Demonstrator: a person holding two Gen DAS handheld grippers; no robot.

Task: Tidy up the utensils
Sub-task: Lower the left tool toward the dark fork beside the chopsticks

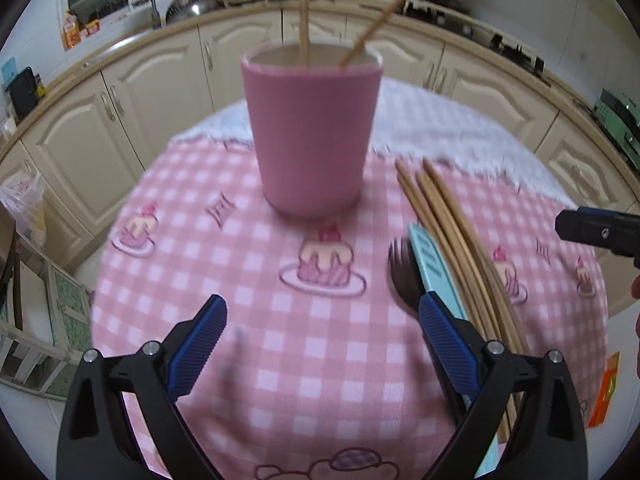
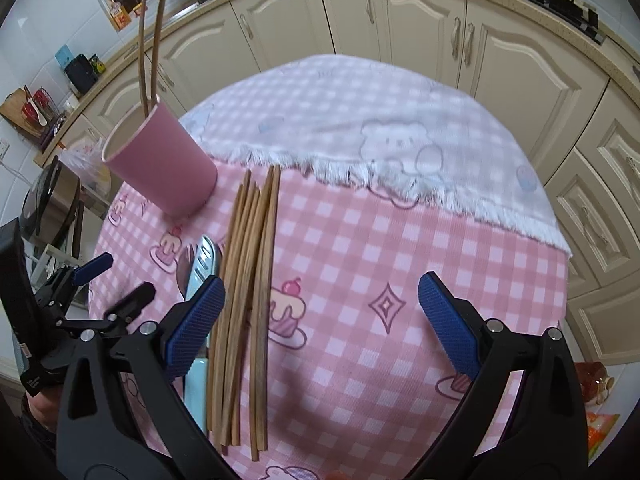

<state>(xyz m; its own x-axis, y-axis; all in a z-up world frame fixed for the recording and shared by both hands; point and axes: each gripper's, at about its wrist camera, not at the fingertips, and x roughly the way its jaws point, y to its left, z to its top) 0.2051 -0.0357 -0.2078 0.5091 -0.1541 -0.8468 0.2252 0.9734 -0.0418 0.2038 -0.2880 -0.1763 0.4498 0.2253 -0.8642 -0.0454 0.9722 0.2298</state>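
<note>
Both tongs, left (image 1: 322,344) and right (image 2: 320,316), released; chopsticks (image 2: 244,280) bunched at cup's (image 2: 160,168) 5 o'clock risk a multi-stick grab.

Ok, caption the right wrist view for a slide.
Open right gripper above loose chopsticks on the checked cloth, pink cup holding two more.

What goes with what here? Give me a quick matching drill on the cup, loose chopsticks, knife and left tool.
Things:
1. cup
2. loose chopsticks
3. knife
4. left tool

States:
A. open, holding nothing
B. upright, two chopsticks inside
C. light blue, beside a fork
D. flat on the cloth in a bundle

Pairs: 1-B, 2-D, 3-C, 4-A
</note>
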